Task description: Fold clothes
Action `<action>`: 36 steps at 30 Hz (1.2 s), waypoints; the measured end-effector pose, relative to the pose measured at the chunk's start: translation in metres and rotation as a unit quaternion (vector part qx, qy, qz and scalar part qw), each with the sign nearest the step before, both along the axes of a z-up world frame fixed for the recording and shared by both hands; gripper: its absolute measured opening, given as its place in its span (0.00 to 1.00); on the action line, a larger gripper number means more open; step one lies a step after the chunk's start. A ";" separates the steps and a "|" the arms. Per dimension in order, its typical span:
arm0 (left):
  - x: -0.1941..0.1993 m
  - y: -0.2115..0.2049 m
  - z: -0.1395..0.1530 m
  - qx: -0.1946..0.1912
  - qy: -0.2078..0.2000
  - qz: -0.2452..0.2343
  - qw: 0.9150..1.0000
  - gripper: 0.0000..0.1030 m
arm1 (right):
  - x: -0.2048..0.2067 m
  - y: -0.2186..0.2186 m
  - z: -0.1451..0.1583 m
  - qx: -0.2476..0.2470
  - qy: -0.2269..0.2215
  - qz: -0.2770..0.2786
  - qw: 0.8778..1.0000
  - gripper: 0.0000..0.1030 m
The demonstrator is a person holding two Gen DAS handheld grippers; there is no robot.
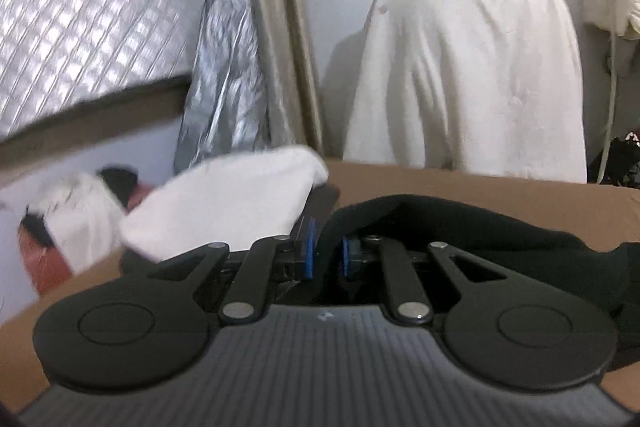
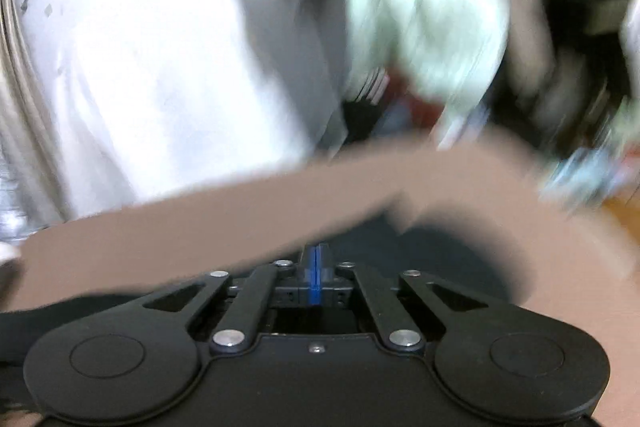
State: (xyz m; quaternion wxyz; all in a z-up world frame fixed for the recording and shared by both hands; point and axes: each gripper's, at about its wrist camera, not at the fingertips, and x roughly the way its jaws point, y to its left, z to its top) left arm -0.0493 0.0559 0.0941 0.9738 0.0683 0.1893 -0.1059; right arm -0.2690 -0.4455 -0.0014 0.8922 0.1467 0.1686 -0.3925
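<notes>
I hold a pair of two-finger tongs in each hand, and each carries a camera looking forward along its fingers. In the left wrist view, my left tongs [image 1: 326,257] have their blue-padded fingers [image 1: 309,254] closed in on the edge of a black garment [image 1: 500,235]; a band of the dark cloth runs up between the pads, pinched there. From that grip the garment spreads away to the right across a brown cardboard surface [image 1: 460,183], where it lies rumpled. Just left of my left tongs, a white folded cloth [image 1: 224,203] rests at the cardboard's edge, partly raised. Behind the cardboard, a large white cloth [image 1: 468,75] hangs draped over something against a pale wall. Further left, a silvery crinkled sheet [image 1: 224,75] hangs beside a quilted, shiny panel [image 1: 80,7]. The right wrist view is heavily blurred. There, my right tongs [image 2: 316,277] have their blue pads pressed flat together; dark fabric [image 2: 448,259] lies just beyond and around the tips, but the blur keeps me from telling whether any cloth is caught between them. The brown cardboard [image 2: 200,227] stretches across the middle, with a broad white cloth [image 2: 160,59] behind it and an indistinct pale greenish shape [image 2: 424,27] to the upper right.
</notes>
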 end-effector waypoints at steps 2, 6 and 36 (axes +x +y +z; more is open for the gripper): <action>-0.006 0.007 -0.004 -0.004 0.029 -0.003 1.000 0.12 | -0.031 -0.008 0.016 -0.023 0.009 -0.051 0.998 0.00; -0.009 0.013 -0.027 0.014 0.082 0.005 0.997 0.11 | -0.072 -0.060 -0.022 0.206 -0.034 -0.051 0.977 0.11; 0.006 0.007 -0.063 0.029 0.246 -0.122 0.961 0.83 | -0.090 -0.071 -0.073 0.217 0.173 -0.098 0.956 0.11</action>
